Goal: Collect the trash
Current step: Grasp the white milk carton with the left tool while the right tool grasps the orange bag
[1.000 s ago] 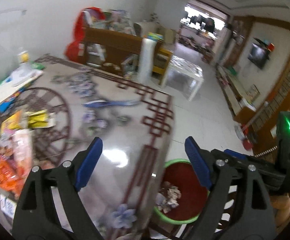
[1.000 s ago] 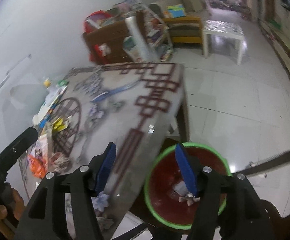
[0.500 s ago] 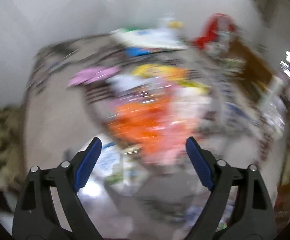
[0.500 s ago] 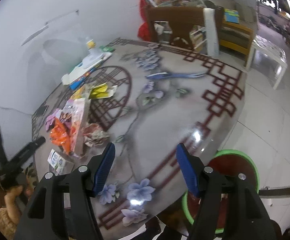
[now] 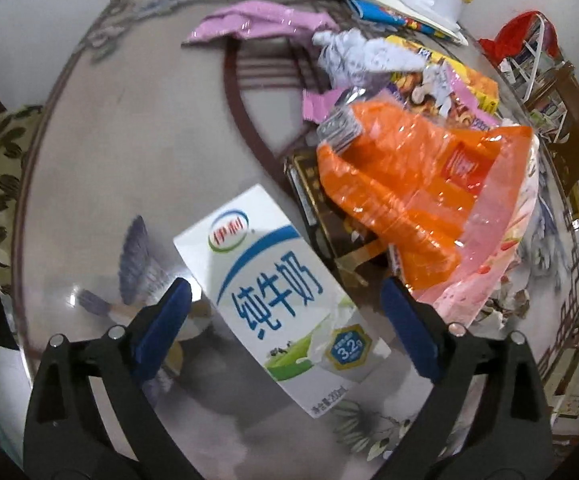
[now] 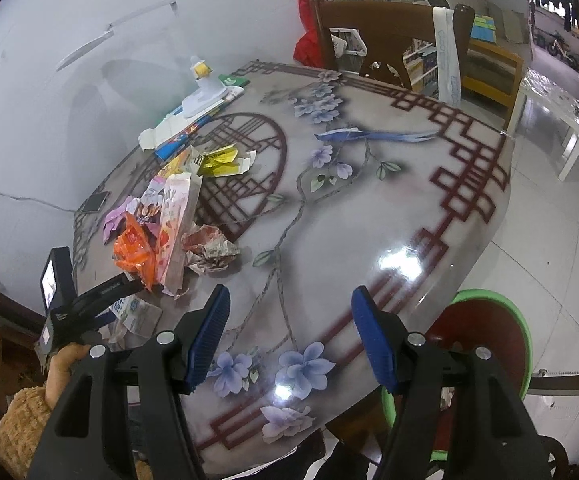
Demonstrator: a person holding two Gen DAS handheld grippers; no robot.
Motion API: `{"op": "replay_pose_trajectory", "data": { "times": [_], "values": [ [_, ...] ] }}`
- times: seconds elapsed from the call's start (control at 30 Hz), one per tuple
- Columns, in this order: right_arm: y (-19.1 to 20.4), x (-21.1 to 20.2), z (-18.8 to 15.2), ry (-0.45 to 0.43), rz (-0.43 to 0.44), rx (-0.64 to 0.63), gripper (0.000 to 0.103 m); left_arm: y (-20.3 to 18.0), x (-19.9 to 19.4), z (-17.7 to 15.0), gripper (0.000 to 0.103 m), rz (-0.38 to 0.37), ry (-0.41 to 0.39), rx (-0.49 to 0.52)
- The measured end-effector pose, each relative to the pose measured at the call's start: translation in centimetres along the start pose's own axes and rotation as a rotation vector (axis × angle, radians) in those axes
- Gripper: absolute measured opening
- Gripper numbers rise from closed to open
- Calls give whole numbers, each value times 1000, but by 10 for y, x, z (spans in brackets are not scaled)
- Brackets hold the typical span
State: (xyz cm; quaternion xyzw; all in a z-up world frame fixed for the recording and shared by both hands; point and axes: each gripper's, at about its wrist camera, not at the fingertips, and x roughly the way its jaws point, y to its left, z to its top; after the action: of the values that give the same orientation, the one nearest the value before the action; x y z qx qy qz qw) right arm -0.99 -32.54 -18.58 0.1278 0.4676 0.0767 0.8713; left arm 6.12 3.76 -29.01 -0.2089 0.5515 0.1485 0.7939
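The milk carton [image 5: 285, 300] lies flat on the patterned table [image 5: 129, 152], at the near edge of the litter pile, directly under the left gripper [image 5: 285, 324]. In the left wrist view its long axis runs from about 11 o'clock, where the logo end sits, to about 5 o'clock, where the printed base points toward the camera. The two blue pads stand at roughly 9 and 3 o'clock of the carton's middle, so the line between them crosses the box at a slant, not squarely across its narrow width. The left gripper's jaws are opening and already stand wide; the carton is between them, but neither pad touches it. At 1 to 2 o'clock from the carton, just beside it and partly over a dark flat packet [image 5: 313, 200], lies the orange wrapper [image 5: 401, 184], close to the right-hand pad.

The right gripper [image 6: 289, 334] hangs partly open with nothing between its pads, over bare tabletop well apart from the pile, which sits at about 10 o'clock in its view. The green-rimmed bin [image 6: 485, 340] stands on the floor at its 4 o'clock. The left hand is plainly the nearer one for the carton; a small roll of the wrist would probably square the pads to its sides.
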Motion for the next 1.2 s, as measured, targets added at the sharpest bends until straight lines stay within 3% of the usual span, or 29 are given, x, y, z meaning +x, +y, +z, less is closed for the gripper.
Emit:
{"op": "replay_pose_trajectory", "data": {
  "times": [0.07,0.27,0.4,0.57,0.8,1.2],
  "values": [
    [0,1,0,1,3,0,62,5,5,0,78,-25,18,-5],
    [21,17,5,31,37,-55,62,19,-4,1,61,-42,-21,83],
    [48,40,17,62,81,-123,62,25,-15,-2,60,-19,-63,150],
    [99,75,41,106,212,-174,62,31,-23,-3,60,3,-101,215],
    [180,138,60,170,263,-364,62,31,-28,1,60,7,-132,259],
    [210,215,55,309,289,-401,62,47,-7,25,60,3,-98,240]
  ]
}}
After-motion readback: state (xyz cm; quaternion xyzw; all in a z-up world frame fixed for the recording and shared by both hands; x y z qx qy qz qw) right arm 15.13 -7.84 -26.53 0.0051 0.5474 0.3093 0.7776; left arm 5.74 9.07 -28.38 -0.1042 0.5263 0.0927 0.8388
